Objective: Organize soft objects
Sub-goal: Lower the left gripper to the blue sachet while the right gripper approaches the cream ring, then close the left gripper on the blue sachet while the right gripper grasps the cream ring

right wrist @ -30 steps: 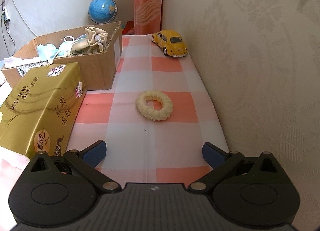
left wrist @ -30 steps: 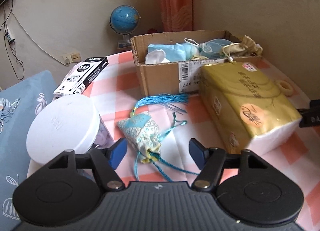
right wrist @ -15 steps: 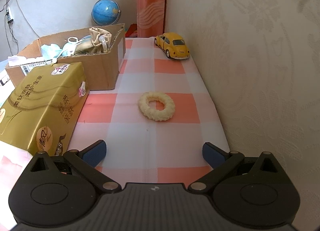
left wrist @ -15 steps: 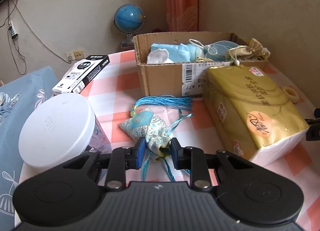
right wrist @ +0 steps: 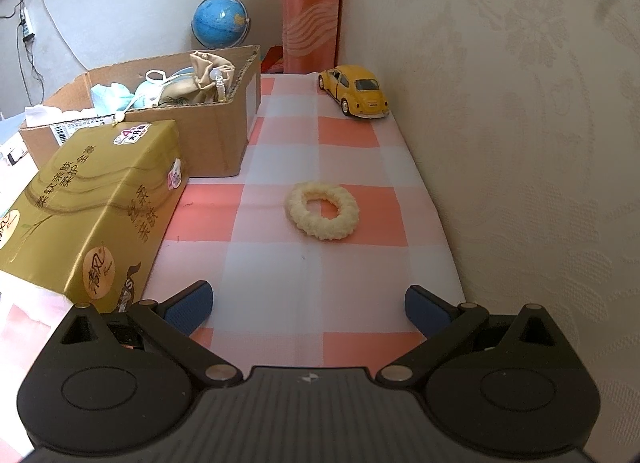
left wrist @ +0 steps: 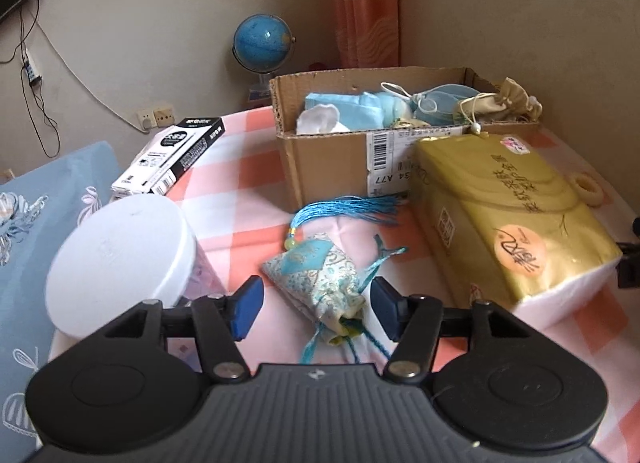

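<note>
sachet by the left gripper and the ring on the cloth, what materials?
Sachet: looks like woven brocade, slight sheen, patterned; blue tassel of glossy threads. Ring: cream, nubby and matte, probably a plush or terry fabric scrunchie; can't confirm.

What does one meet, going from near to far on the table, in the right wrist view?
Right claw → cream ring → yellow toy car.

Pale blue brocade pouch (left wrist: 316, 275) with turquoise tassel (left wrist: 344, 211), pink-and-white checked tablecloth (right wrist: 348, 135), gold tissue pack (left wrist: 508, 215)
</note>
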Demonstrator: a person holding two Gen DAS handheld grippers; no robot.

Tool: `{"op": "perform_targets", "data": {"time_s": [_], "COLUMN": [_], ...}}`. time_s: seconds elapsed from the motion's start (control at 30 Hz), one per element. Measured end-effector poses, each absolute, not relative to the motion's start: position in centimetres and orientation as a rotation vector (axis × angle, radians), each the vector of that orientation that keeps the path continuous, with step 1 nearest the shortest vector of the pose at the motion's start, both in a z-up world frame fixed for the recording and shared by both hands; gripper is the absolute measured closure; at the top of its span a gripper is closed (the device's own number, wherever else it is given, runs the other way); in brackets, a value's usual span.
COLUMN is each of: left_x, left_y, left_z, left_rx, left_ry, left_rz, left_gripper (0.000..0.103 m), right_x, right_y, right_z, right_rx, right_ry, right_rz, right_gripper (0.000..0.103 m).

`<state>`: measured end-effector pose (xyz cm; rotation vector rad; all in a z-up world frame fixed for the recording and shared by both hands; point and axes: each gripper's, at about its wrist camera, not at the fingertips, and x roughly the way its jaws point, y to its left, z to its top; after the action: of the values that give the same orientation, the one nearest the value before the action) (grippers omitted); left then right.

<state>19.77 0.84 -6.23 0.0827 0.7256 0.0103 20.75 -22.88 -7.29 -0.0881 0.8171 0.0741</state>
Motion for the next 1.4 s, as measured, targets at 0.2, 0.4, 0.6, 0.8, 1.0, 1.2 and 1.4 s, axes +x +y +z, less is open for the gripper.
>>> {"op": "perform_targets", "data": {"time_s": [0.2,0.4,0.6,0.8,1.0,1.2,1.4], "left_x": [20.3,20.3,20.3,20.4,20.4,20.0,19.0], "left_y": [0.7,0.6,0.7,0.7,0.8,1.0,1.5], "left_z": [-7.0,-7.0,-7.0,-7.0,-6.9,-6.2,-4.5], "left_rx": [0.044,0.039,0.032,0.029,0.021,0.041,0.080], "left_ry": [0.751,0.750,0.749,0.750,0.752,0.741,0.743], "left_rz": [-0.004,-0.015,-0.018,-0.023,-0.038,-0.074,-0.163], "left_gripper": [0.054,0.062,0.062,0.062,0.066,0.071,0.072], "right_x": [20.4,20.6,22.4,24.6,25.5,24.4,22.0], "right_y": [-22.8,-23.5,-24.0,-23.7,-23.2,-23.4,-23.6], "right_z": [-7.3,-6.3,-5.6,-6.3,-6.5,-5.7,-4.0], "right_rx": [-0.096,-0.088,-0.105,-0.116,-0.129,-0.116,-0.102], "right_ry": [0.811,0.761,0.737,0.743,0.749,0.744,0.722], "right_rz": [0.093,0.084,0.082,0.091,0.081,0.072,0.087], "right_gripper": [0.000,0.011,0.022,0.037,0.058,0.066,0.066]}}
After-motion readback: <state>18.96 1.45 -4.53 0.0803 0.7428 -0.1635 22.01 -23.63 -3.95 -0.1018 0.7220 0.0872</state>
